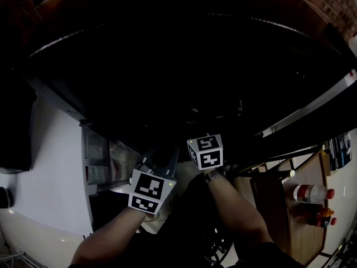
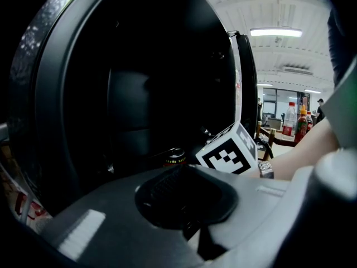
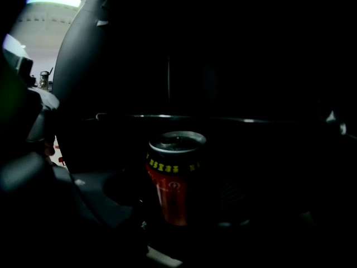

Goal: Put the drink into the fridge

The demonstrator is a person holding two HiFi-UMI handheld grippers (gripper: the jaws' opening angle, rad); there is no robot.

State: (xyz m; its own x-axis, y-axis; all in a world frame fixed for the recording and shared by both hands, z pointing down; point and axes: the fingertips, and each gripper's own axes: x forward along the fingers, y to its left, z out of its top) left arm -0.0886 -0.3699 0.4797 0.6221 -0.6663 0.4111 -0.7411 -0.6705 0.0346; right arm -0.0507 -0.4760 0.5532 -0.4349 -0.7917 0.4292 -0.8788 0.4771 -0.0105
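The drink can (image 3: 167, 175) is seen upright on a shelf inside the fridge (image 2: 139, 94) (how near it stands to the shelf's front edge cannot be judged in the dark). It is flanked by the jaws of the right gripper (image 3: 182, 195), which are set apart and clear of its sides, presumably so that it can be left standing. The left gripper (image 1: 160, 159) is held spread and empty just beside, probably out of the way.

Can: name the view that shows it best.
Right gripper view: the can stands upright at centre, red side and silver top both visible. Left gripper view catches only its top. Head view shows none of it.
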